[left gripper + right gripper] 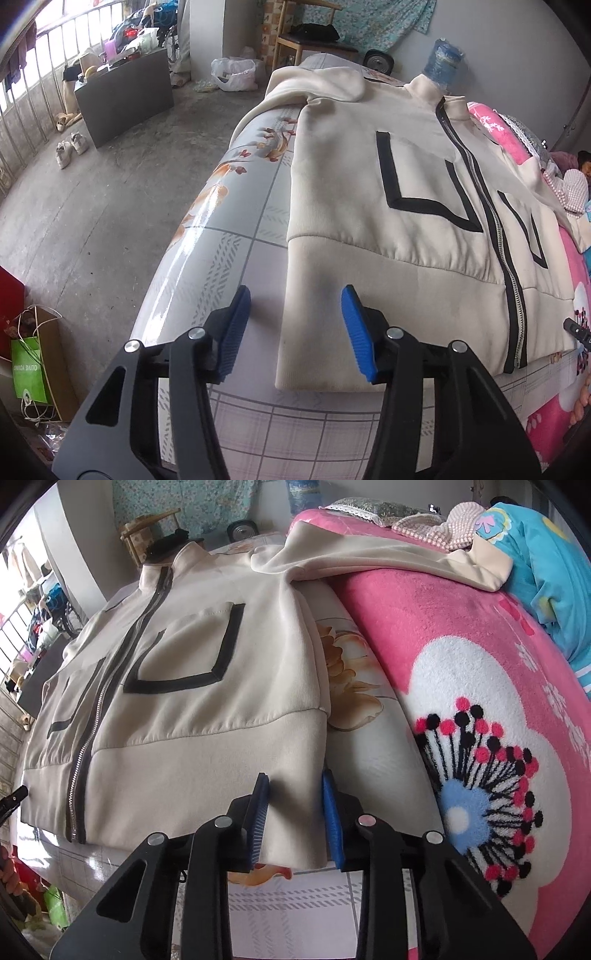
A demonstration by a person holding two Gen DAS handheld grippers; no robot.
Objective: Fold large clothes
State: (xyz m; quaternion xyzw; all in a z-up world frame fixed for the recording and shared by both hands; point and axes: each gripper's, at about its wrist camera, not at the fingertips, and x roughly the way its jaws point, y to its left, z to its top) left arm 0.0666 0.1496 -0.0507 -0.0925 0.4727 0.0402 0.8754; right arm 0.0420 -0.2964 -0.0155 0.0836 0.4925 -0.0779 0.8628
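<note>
The surface (236, 258), covered in glossy floral oilcloth, carries a cream zip-front jacket (406, 206) lying flat, front up, zipper closed. A pink blanket (461, 657) lies just beside it. The left gripper (295, 332) stands part open, straddling the jacket's hem corner without pinching it. The right gripper (293, 816) straddles the opposite hem corner, jaws narrower; contact cannot be confirmed

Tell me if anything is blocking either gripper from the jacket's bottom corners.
Nothing visible is. The left gripper straddles one bottom corner of the jacket, and the right gripper has the other corner between its fingers. Only cloth lies there.
</note>
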